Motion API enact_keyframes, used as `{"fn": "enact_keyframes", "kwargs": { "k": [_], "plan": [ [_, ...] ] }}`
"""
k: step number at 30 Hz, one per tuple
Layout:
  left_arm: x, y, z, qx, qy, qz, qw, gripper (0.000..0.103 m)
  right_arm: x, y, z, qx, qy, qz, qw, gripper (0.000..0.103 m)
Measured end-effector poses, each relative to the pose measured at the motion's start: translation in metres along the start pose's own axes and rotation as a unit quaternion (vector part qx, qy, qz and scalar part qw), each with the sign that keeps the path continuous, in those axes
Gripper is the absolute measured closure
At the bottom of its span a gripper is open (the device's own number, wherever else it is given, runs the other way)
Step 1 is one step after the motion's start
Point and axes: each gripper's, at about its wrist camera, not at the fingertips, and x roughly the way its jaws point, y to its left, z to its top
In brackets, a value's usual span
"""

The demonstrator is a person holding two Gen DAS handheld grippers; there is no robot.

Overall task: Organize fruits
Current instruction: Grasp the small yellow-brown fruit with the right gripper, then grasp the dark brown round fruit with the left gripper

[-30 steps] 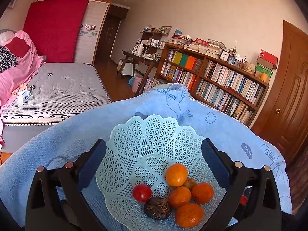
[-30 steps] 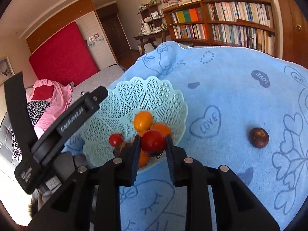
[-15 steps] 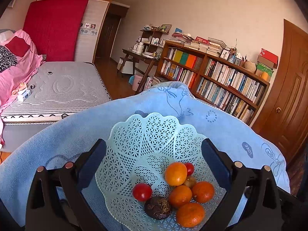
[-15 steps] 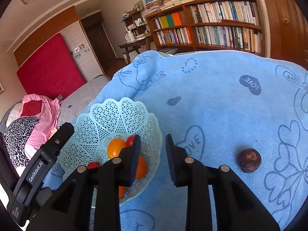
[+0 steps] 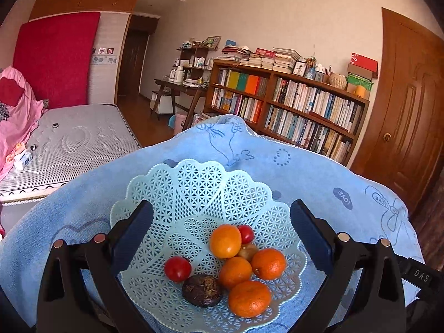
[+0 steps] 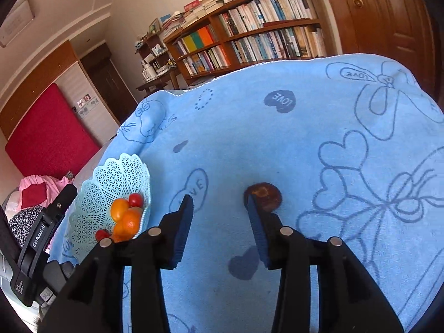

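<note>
Right gripper (image 6: 219,208) jaws apart, empty, beside brown fruit (image 6: 265,196), perhaps touching, left gripper (image 5: 222,230) wide open over basket (image 5: 194,194)

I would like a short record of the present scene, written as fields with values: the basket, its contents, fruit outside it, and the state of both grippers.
basket: pale green lattice basket, on the blue towel
in basket: four oranges, two red tomatoes, one dark brown fruit, one small brownish fruit partly hidden
outside basket: one dark brown fruit on the towel
left gripper: open, empty, fingers on either side of the basket
right gripper: open, empty, right finger beside the loose fruit
</note>
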Motion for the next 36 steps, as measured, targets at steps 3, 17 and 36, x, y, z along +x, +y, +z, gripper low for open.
{"fn": "enact_keyframes", "kwargs": {
  "k": [3,17,36],
  "plan": [
    [-0.003,-0.013,-0.003,0.022,-0.001,-0.013,0.9997,0.003,-0.007,-0.013,-0.01,0.003,0.007,-0.008,1.0,0.057],
    [-0.004,-0.044,-0.021,0.086,0.012,-0.035,0.9956,0.003,-0.065,-0.048,-0.074,-0.022,0.027,-0.053,0.998,0.052],
    [-0.01,-0.073,-0.028,0.135,0.023,-0.051,0.9893,0.003,-0.061,-0.048,-0.099,-0.053,0.059,-0.069,0.994,0.078]
  ]
}}
